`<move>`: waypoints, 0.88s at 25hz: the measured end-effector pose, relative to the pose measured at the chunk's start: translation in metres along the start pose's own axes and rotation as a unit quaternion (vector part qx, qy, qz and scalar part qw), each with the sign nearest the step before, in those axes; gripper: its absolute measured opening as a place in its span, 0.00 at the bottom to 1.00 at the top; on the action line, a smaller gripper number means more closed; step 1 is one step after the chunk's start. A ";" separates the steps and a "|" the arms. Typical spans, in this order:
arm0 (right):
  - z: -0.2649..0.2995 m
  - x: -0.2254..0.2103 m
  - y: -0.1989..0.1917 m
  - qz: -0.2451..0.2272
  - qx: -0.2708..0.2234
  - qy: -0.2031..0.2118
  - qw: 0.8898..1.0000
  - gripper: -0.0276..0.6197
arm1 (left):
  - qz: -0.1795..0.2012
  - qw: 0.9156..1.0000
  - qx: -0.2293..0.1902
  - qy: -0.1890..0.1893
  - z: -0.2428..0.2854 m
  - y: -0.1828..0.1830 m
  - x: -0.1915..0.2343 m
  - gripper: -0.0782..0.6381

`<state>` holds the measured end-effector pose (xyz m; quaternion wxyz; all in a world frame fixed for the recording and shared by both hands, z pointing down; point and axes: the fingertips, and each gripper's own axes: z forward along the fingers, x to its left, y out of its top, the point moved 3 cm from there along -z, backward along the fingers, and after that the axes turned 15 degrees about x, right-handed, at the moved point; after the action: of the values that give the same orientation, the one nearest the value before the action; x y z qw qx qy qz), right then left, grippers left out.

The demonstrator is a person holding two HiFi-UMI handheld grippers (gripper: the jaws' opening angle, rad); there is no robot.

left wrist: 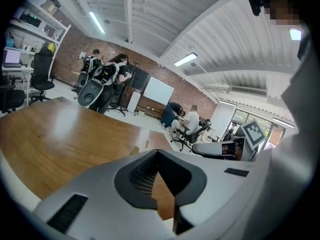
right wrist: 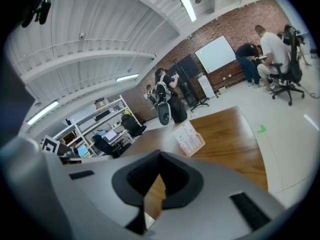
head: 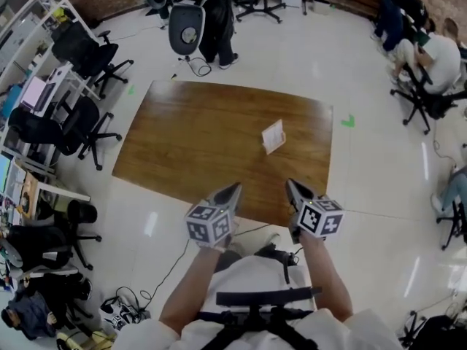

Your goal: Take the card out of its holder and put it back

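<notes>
A white printed card [head: 273, 135] stands tilted in its holder right of the middle of the brown wooden table [head: 190, 137]. In the right gripper view the card [right wrist: 189, 138] shows ahead of the jaws and a little to the right. My left gripper [head: 233, 190] and right gripper [head: 292, 187] hover side by side over the table's near edge, well short of the card. Both are shut with nothing between their tips, as the left gripper view [left wrist: 157, 151] and the right gripper view [right wrist: 160, 154] show. Neither touches the card or the table.
Black office chairs [head: 80, 126] and shelving line the left side. Seated people [head: 427, 53] are at the far right, and a person stands by a round device [head: 187, 29] beyond the table's far edge. Cables [head: 128, 308] lie on the white floor near me.
</notes>
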<state>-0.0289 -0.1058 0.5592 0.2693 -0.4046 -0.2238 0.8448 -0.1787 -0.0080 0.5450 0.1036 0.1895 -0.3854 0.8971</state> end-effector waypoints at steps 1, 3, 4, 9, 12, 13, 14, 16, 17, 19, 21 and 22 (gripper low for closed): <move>-0.001 0.008 -0.004 0.002 -0.006 -0.005 1.000 0.05 | 0.007 1.000 0.008 -0.005 -0.002 -0.003 0.000 0.11; -0.006 0.026 -0.011 0.008 -0.023 -0.015 1.000 0.05 | 0.021 0.999 0.019 -0.015 -0.008 -0.009 0.000 0.11; -0.010 0.033 -0.015 0.010 -0.033 -0.021 0.999 0.05 | 0.029 0.999 0.021 -0.019 -0.012 -0.011 -0.002 0.11; -0.024 0.054 -0.031 0.010 -0.054 -0.036 0.998 0.05 | 0.064 0.997 0.022 -0.036 -0.019 -0.009 -0.013 0.11; -0.030 0.074 -0.045 -0.001 -0.059 -0.051 0.997 0.05 | 0.070 0.996 0.025 -0.053 -0.028 -0.015 -0.014 0.11; -0.033 0.080 -0.050 -0.005 -0.061 -0.059 0.996 0.05 | 0.072 0.995 0.027 -0.058 -0.032 -0.019 -0.014 0.11; -0.036 0.084 -0.055 -0.006 -0.062 -0.066 0.996 0.05 | 0.074 0.995 0.029 -0.062 -0.034 -0.022 -0.015 0.11; -0.041 0.086 -0.060 -0.002 -0.065 -0.073 0.995 0.05 | 0.076 0.994 0.031 -0.069 -0.036 -0.025 -0.017 0.11; -0.043 0.085 -0.062 0.002 -0.066 -0.076 0.995 0.05 | 0.076 0.994 0.033 -0.071 -0.036 -0.027 -0.019 0.11; -0.047 0.083 -0.063 0.009 -0.067 -0.080 0.995 0.05 | 0.077 0.994 0.035 -0.074 -0.036 -0.029 -0.023 0.11; -0.049 0.082 -0.062 0.005 -0.067 -0.081 0.994 0.05 | 0.078 0.994 0.036 -0.072 -0.035 -0.029 -0.026 0.11; -0.050 0.081 -0.061 0.002 -0.067 -0.081 0.994 0.05 | 0.078 0.994 0.035 -0.071 -0.034 -0.029 -0.026 0.11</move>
<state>-0.0148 -0.0001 0.5216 0.2208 -0.3522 -0.3003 0.8585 -0.1543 0.0354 0.5310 -0.0012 0.2249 -0.3742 0.8997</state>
